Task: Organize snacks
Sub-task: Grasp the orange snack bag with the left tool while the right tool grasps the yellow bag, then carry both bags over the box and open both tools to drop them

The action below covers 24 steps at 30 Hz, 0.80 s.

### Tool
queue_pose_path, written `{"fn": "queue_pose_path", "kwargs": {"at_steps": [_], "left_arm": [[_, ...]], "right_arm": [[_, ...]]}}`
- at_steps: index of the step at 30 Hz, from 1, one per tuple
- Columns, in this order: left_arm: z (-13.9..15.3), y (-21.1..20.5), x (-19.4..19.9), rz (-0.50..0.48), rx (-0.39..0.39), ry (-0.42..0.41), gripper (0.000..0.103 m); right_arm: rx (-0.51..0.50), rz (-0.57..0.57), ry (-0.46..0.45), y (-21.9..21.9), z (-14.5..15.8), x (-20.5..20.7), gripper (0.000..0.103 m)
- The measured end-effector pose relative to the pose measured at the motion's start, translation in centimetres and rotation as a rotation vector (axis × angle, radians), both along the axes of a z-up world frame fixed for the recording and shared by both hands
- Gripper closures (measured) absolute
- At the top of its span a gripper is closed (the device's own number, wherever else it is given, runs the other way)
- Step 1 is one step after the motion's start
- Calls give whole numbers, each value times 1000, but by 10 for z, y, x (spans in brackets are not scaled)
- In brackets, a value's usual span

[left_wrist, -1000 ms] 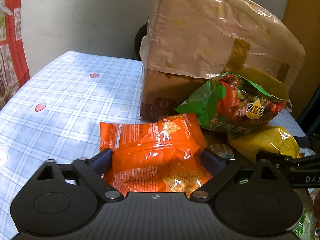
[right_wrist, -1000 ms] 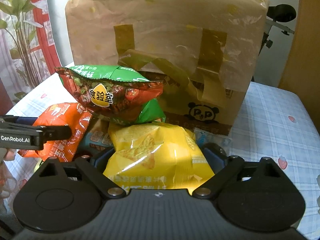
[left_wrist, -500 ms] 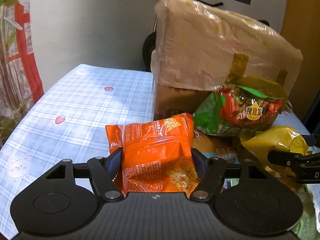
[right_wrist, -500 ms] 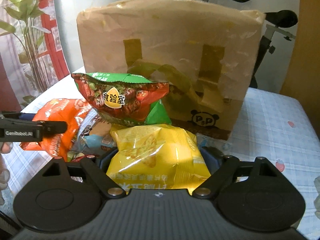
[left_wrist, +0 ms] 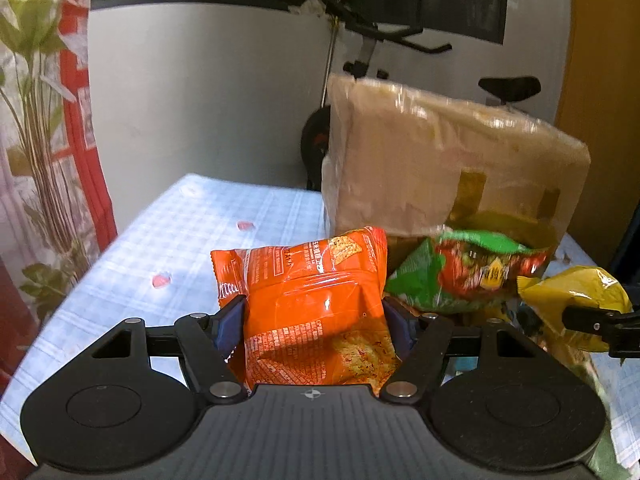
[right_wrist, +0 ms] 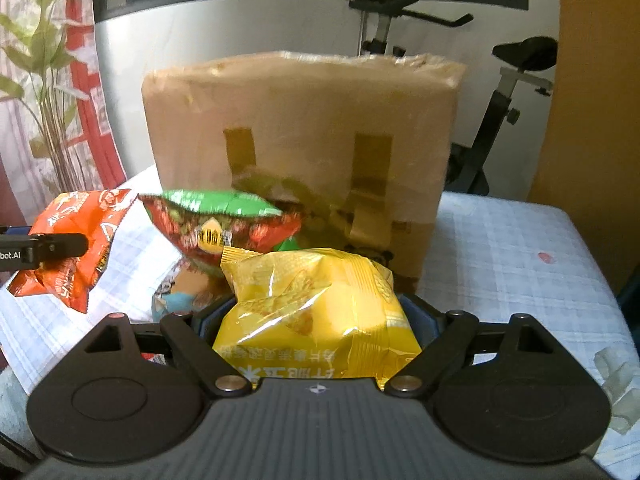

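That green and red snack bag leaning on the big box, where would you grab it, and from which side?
I'd pinch the green and red bag across its puffy middle, one finger on each flat face, coming in from the front and slightly above. It leans against the wrapped box behind, so the back is blocked, and its crimped top edge looks too floppy for a firm hold. Both grippers are full, though.

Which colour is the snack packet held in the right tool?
Yellow: a shiny yellow plastic snack packet, clearest in the right wrist view.

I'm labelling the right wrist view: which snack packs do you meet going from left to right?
orange snack pack → green and red snack pack → yellow snack pack
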State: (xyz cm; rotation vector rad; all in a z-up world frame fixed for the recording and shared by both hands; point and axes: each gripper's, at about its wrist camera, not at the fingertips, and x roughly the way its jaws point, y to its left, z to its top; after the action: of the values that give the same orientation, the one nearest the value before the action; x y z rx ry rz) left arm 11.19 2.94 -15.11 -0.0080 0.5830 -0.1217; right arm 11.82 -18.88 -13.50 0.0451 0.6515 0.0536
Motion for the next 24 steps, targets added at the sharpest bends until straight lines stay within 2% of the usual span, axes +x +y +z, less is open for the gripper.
{"fn": "queue_pose_path", "kwargs": {"at_steps": [15, 24], "left_arm": [[57, -14, 1, -29, 22, -149, 29], [92, -27, 22, -71, 33, -230, 29]], "right_arm": [[-2, -9, -187, -10, 61, -17, 15], [-19, 31, -278, -15, 99, 4, 15]]}}
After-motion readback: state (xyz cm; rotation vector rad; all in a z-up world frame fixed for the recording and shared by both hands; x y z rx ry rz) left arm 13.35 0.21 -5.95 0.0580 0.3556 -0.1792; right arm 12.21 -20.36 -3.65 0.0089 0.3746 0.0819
